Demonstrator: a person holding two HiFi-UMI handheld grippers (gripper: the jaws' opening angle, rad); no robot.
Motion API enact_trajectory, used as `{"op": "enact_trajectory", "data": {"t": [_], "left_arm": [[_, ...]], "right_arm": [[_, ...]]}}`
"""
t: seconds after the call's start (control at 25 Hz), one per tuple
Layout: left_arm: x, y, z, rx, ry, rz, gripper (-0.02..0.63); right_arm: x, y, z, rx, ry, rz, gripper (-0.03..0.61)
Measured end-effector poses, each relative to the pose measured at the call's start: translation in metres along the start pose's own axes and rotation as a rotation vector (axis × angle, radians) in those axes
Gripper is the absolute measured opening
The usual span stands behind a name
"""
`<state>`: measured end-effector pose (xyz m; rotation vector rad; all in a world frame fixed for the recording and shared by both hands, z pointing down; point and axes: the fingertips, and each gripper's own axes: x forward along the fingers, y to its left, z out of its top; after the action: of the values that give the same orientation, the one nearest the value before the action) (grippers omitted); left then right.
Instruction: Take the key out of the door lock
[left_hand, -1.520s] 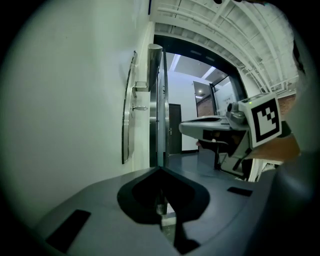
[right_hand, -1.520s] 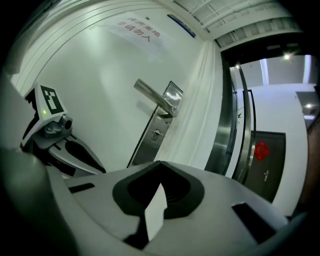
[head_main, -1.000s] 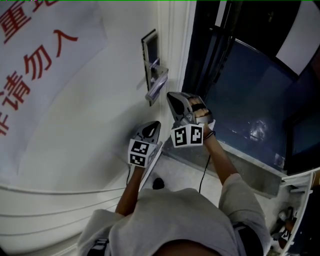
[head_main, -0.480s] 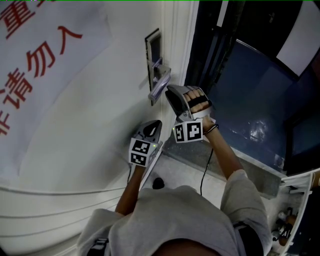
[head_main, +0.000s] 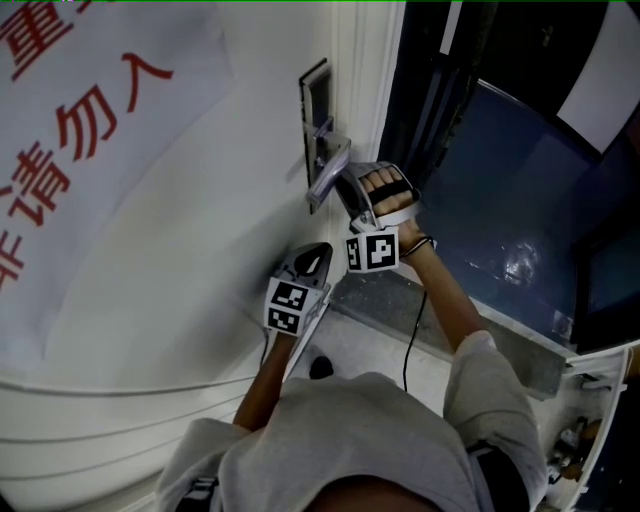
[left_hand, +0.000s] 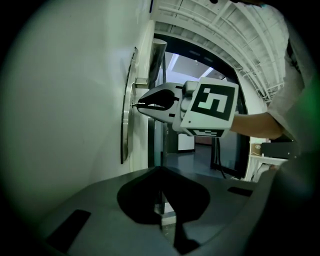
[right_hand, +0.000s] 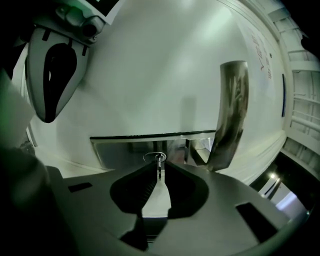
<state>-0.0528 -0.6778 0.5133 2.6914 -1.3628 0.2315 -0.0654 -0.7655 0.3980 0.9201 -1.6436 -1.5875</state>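
At the white door, the right gripper is pressed up to the lock plate, its jaws closed on the key. The key sits in the keyhole with its thin metal head pinched between the jaw tips. The silver door handle stands just to the right of the key in the right gripper view, running upward from the plate.

From the head view, the right gripper sits directly under the handle, at the door's right edge. The person's hand is wrapped around the gripper and its marker cube faces the camera. The left gripper hangs lower and nearer, beside the door face and apart from the lock — its jaws together with nothing between them.

The left gripper view confirms this: its own jaws are drawn shut and empty. Beyond them the right gripper touches its tips to the lock plate, below the handle.

A white poster with large red characters covers the door's left side — a dark doorway opens to the right.
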Motion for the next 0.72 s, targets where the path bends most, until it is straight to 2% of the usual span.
{"op": "enact_trajectory", "data": {"t": [0.12,0.72], "left_arm": [[-0.001,0.002,-0.0008,-0.008,-0.003,0.001,0.018],[0.0054,0.0039,-0.0012,-0.005,-0.008,-0.006,0.018]], "right_arm": [[0.0043,0.0007,-0.0001,-0.016,0.004,-0.014,0.035],[0.0038,0.0012,0.0012,-0.064,-0.009,-0.017,0.029]]}}
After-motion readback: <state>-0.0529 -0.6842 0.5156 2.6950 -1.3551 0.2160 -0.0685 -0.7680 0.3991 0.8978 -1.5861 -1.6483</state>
